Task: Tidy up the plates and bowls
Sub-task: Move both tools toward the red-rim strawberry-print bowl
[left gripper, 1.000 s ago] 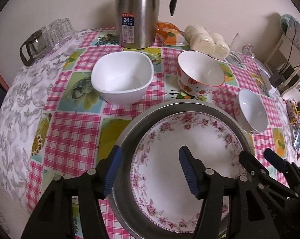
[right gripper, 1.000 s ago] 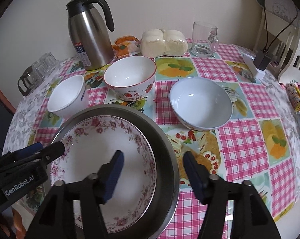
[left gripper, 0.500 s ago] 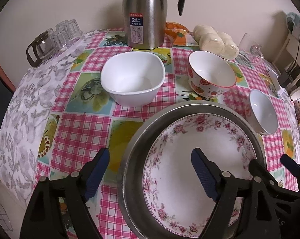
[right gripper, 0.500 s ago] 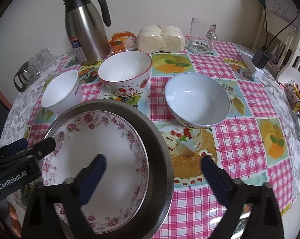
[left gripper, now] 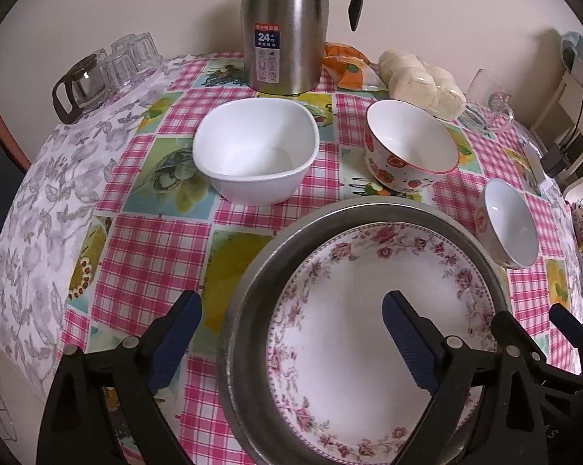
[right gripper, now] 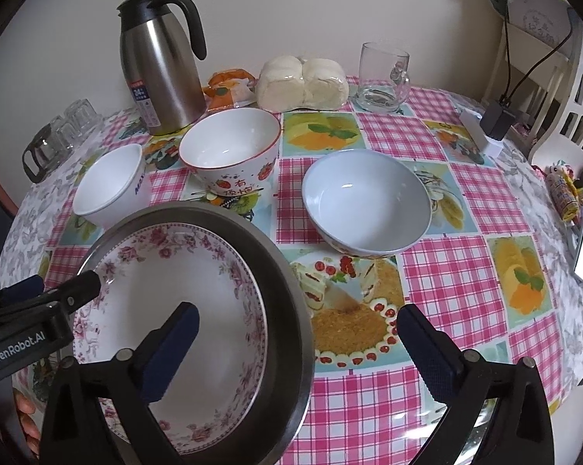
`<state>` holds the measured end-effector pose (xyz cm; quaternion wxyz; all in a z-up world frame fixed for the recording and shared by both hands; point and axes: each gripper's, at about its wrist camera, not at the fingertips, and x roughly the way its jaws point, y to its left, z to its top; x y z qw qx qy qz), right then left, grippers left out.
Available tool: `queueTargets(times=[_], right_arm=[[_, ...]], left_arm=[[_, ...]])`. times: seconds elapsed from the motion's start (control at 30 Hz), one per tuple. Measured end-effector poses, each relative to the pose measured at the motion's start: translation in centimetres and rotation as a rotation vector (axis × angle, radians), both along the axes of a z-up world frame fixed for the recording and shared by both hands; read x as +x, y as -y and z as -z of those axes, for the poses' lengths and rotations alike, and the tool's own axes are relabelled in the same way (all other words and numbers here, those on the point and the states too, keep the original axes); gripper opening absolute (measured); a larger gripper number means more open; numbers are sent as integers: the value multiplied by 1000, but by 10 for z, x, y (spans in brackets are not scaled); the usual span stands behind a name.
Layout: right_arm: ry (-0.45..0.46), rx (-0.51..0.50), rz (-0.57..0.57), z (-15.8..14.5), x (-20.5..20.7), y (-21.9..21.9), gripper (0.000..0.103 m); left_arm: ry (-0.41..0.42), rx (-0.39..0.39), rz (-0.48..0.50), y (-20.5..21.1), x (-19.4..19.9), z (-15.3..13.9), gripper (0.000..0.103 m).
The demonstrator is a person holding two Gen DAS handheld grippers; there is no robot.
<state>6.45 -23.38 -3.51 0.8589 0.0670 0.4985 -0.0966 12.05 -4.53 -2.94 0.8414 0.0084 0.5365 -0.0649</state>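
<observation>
A flowered plate (left gripper: 373, 321) lies flat inside a round metal pan (left gripper: 245, 310) at the near edge of the table (left gripper: 156, 248). Behind it sit three empty bowls: a square white bowl (left gripper: 254, 155) on the left, a strawberry bowl (left gripper: 407, 147) in the middle and a pale blue bowl (right gripper: 365, 201) on the right.

The left gripper (left gripper: 291, 325) has just been opening and stands wide, one finger on each side of the pan's left rim, holding nothing. The right gripper (right gripper: 297, 335) is wide open over the pan's right rim and grips nothing.

Bare tablecloth (right gripper: 462, 283) lies open right of the metal pan (right gripper: 287, 290); three bowls crowd behind it.
</observation>
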Motion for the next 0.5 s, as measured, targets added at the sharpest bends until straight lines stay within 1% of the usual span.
queueTargets(times=[0.13,0.33,0.5], right_arm=[[0,-3,-3,-1,-2,4,103],[24,-12,0,-6,-5,10,103],[62,-5,11,-12,-4,13,103]], left_arm=[[15,-9,-5,3,-1,-4,94],[66,-43,-9,9,3,-17,94],[127,-77,2,16,8,-29,94]])
